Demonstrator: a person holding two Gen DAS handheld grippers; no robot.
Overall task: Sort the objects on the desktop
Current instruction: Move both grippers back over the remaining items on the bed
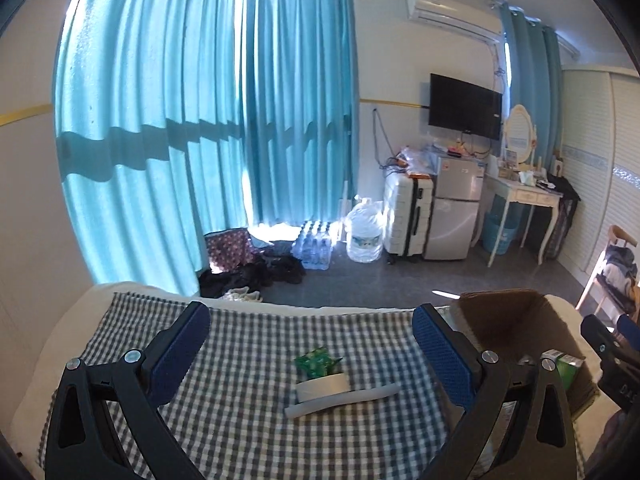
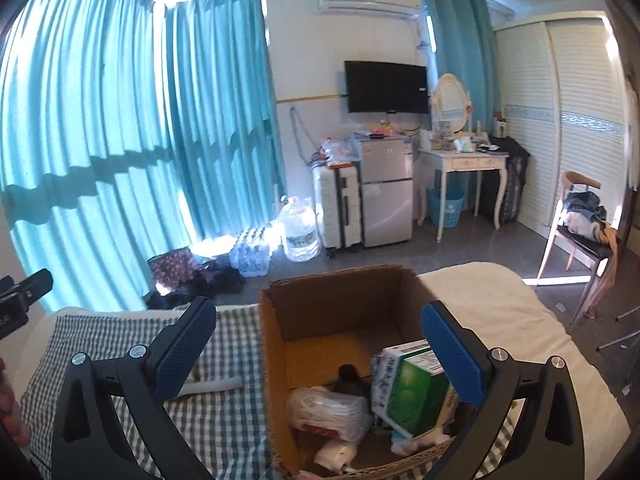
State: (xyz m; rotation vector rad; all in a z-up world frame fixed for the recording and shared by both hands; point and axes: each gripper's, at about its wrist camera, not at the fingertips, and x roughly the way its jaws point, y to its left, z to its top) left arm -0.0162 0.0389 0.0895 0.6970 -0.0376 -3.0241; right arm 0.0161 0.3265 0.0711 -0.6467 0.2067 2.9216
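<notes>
A green packet, a white roll and a pale grey tube lie together on the checked cloth. My left gripper is open and empty, hovering just short of them. My right gripper is open and empty above the open cardboard box, which holds a green carton, a patterned pack, a plastic bag and other small items. The box stands right of the left gripper. The tube's end shows left of the box.
The cloth covers a white surface with its far edge facing the room. Beyond are blue curtains, a water jug, a suitcase, a small fridge, a dressing table and a chair.
</notes>
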